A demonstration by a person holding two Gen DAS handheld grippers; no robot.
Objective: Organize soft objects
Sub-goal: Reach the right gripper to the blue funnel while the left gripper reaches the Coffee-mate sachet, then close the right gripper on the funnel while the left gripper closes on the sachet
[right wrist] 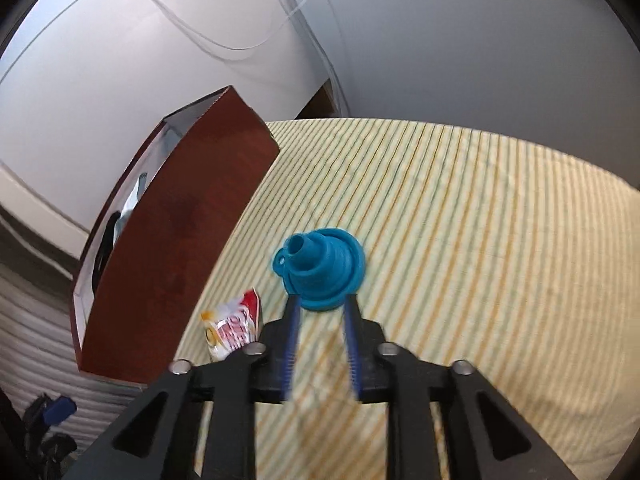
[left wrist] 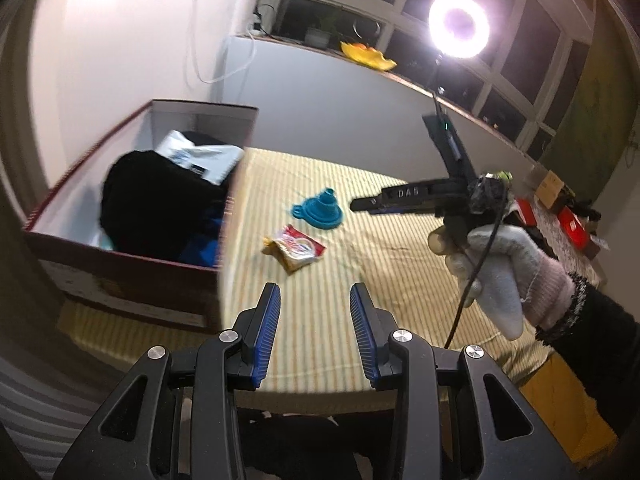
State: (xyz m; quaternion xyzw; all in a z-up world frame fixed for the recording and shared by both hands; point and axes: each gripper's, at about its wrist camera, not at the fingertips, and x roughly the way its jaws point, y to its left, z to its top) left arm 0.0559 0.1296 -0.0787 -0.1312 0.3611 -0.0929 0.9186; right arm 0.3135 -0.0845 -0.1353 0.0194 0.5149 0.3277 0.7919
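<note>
I see my right gripper [right wrist: 321, 302] pointing down over the striped tablecloth [right wrist: 460, 240]. Ahead and to its right the cloth lies bare as far as the table's far edge by the wall, so that side has the most open room. To its left the red-brown box [right wrist: 180, 240] stands close, its long wall running away from me. The space between that wall and the fingers is narrow.

The blue funnel [right wrist: 320, 268] lies just ahead of the right gripper, spout up. Its near rim sits at the fingertips, partly in the gap between them. The jaws stand apart and grasp nothing. I cannot tell whether a pad touches the rim. The red and yellow packet [right wrist: 234, 330] lies left of the fingers, between them and the box, apart from the funnel.

My left gripper [left wrist: 315, 292] hangs released and empty above the table's near edge. The packet is ahead of it, with the funnel just beyond. The box is ahead to its left, an open corner nearest. A black cloth [left wrist: 156, 208] and a white pouch [left wrist: 200, 156] lie inside the box. A gloved hand [left wrist: 492, 264] holds the right gripper off to the left gripper's right.

I count one funnel, one packet on the cloth, one box and two grippers.
</note>
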